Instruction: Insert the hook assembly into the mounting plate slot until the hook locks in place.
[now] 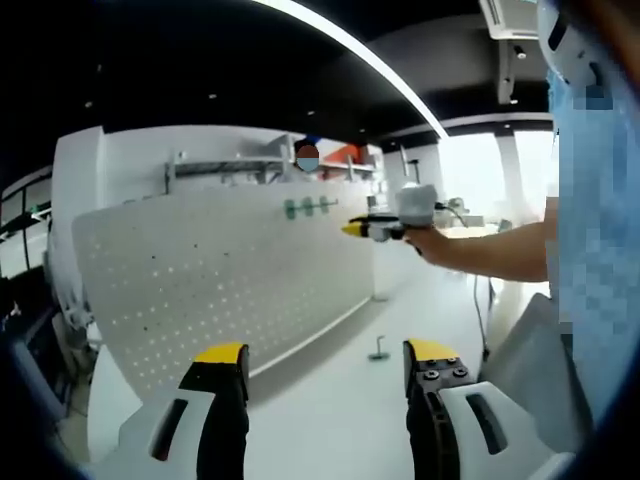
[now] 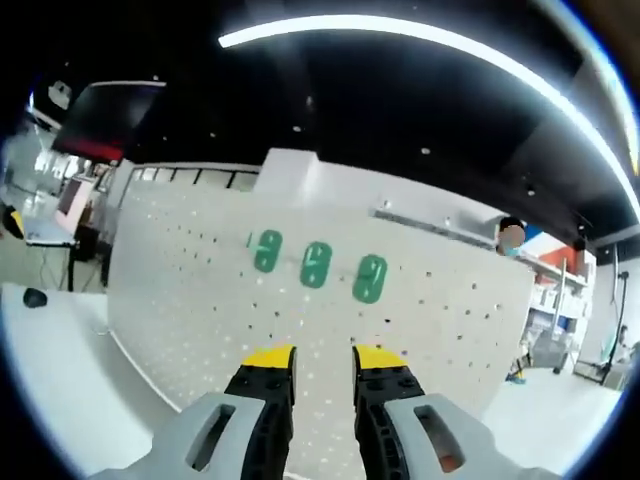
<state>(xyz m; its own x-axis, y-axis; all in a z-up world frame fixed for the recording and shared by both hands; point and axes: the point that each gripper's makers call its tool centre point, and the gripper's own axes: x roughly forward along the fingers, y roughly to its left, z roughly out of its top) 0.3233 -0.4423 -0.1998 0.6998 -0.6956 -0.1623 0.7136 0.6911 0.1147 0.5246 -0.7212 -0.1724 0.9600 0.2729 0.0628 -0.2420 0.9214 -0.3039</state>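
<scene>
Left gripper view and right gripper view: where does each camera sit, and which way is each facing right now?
Left gripper view: rides the left gripper, looking along the white table at the pegboard; the right gripper and person's forearm enter from the right.
Right gripper view: rides the right gripper, facing the pegboard and its three green plates.
Shared: pegboard, green plates.

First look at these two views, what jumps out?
The big white pegboard stands upright on the white table, with three green hooks in a row near its top. In the left gripper view the other hand-held gripper is raised toward those hooks, and a small dark hook piece sits on the table near the board's foot. Both hand-held grippers look empty, jaws apart.
</scene>
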